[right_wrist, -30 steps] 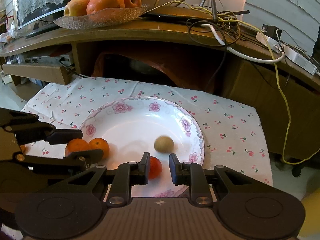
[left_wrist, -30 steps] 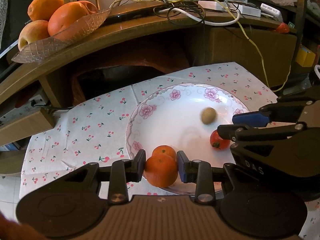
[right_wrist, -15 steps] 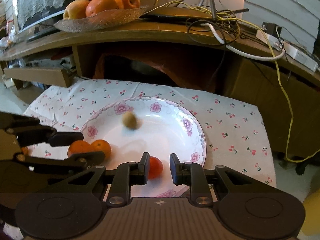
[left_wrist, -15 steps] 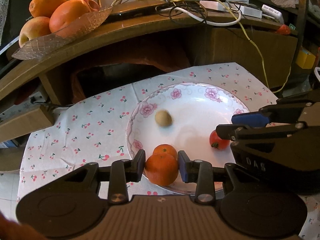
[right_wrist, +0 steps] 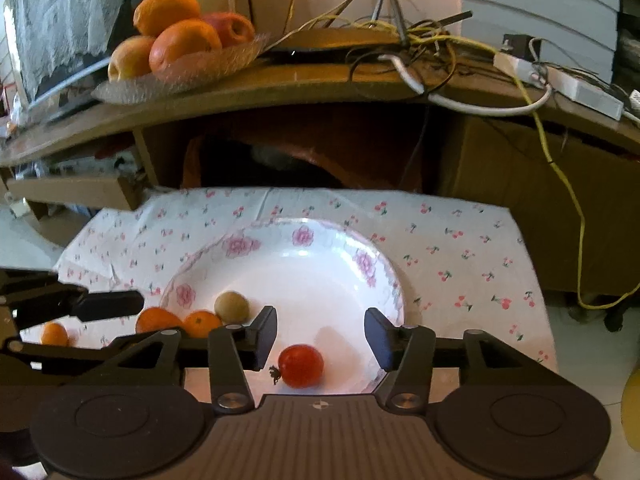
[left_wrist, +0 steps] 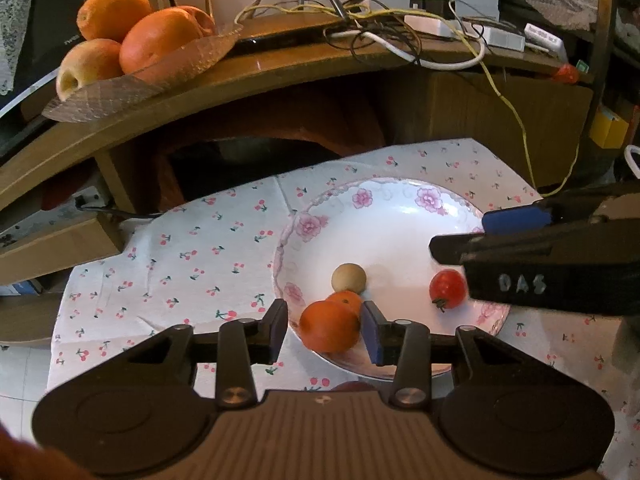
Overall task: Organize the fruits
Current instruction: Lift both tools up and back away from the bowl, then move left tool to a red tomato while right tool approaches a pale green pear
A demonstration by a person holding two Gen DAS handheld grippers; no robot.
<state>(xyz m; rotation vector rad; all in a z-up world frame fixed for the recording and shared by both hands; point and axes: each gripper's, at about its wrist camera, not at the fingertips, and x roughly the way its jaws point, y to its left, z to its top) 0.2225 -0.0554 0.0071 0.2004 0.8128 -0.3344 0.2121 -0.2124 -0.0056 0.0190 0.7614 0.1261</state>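
left gripper [left_wrist: 325,332]: opening around mandarin [left_wrist: 330,331] | right gripper [right_wrist: 320,338]: opening, tomato [right_wrist: 301,365] free

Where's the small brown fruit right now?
On the flowered plate, left part in both views: the brown fruit sits just behind the two oranges.

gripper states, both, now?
Left gripper: open, just been opening, mandarin loose between the jaws.
Right gripper: open, just been opening, tomato released.

Your left wrist camera looks forward and steeply down, close over the near left rim of the plate [left_wrist: 400,196]; your right wrist camera does likewise at its near right rim. Both share the plate [right_wrist: 320,228] and cherry-print cloth [left_wrist: 180,256].
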